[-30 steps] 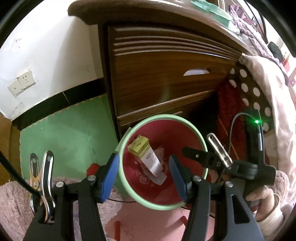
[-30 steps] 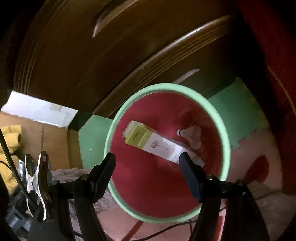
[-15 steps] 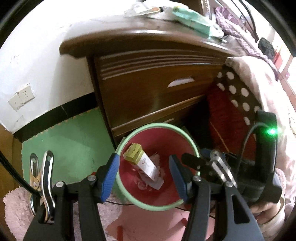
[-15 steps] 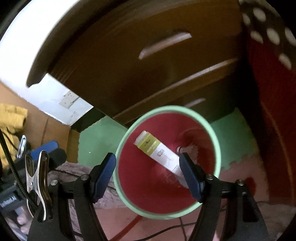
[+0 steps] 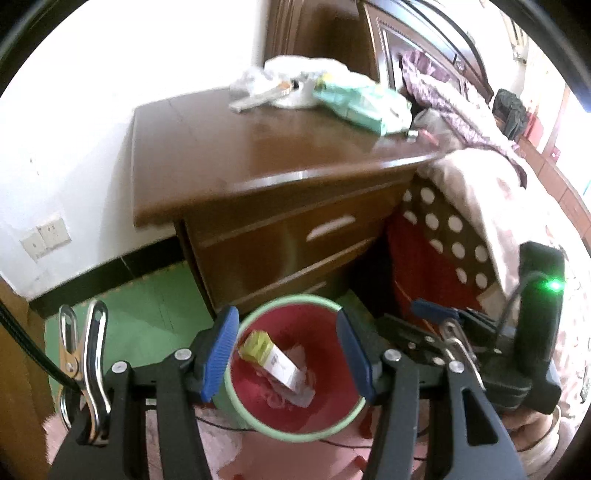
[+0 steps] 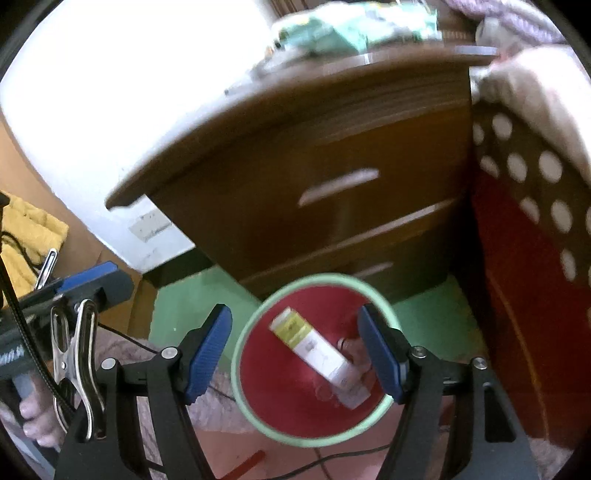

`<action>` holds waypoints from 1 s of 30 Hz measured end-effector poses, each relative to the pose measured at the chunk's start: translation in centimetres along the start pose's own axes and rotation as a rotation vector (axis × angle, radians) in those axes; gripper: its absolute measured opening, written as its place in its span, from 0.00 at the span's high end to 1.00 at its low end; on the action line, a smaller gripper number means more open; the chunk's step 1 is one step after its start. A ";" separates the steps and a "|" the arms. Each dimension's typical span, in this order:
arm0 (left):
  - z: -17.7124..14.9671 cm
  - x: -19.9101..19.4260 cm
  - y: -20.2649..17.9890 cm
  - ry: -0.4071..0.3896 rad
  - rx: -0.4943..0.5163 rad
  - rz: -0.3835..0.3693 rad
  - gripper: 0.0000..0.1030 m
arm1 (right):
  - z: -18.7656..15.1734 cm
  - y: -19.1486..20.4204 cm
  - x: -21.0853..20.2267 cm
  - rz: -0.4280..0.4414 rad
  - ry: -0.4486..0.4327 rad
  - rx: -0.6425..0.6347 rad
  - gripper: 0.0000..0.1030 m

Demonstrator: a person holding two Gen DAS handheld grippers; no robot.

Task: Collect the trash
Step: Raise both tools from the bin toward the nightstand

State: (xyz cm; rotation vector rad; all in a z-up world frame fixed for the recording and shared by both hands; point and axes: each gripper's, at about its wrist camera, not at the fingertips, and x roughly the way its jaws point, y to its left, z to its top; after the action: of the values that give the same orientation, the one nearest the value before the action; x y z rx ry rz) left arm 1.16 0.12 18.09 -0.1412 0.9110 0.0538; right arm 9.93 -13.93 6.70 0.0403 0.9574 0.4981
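Trash, a yellow-and-white carton (image 5: 273, 356) with crumpled paper, is lying inside the red bin (image 5: 343, 424) below the nightstand (image 5: 236, 155). Both the left gripper (image 5: 286, 354) and right gripper (image 6: 297, 350) are hanging empty, jaws apart, probably freeing them for the wrappers (image 5: 354, 101) on the nightstand.

Nightstand-top clutter (image 6: 354, 29) blurred, unidentifiable
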 end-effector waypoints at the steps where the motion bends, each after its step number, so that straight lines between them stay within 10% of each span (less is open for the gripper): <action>1: 0.5 -0.3 -0.1 -0.011 0.007 0.009 0.44 | 0.3 0.2 -0.5 -0.001 -0.017 -0.015 0.30; 20: 8.7 0.4 0.8 -0.021 -0.036 -0.009 0.44 | 7.6 0.9 -7.4 -0.078 -0.232 -0.187 0.30; 30: 6.6 -1.0 2.4 -0.060 -0.079 0.057 0.44 | 9.0 0.2 -9.0 -0.094 -0.278 -0.182 0.30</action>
State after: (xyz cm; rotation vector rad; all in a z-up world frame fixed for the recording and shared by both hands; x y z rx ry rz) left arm 5.46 3.43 22.64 -0.1865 0.8537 0.1465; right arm 12.72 -15.88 18.95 -0.0968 0.6361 0.4773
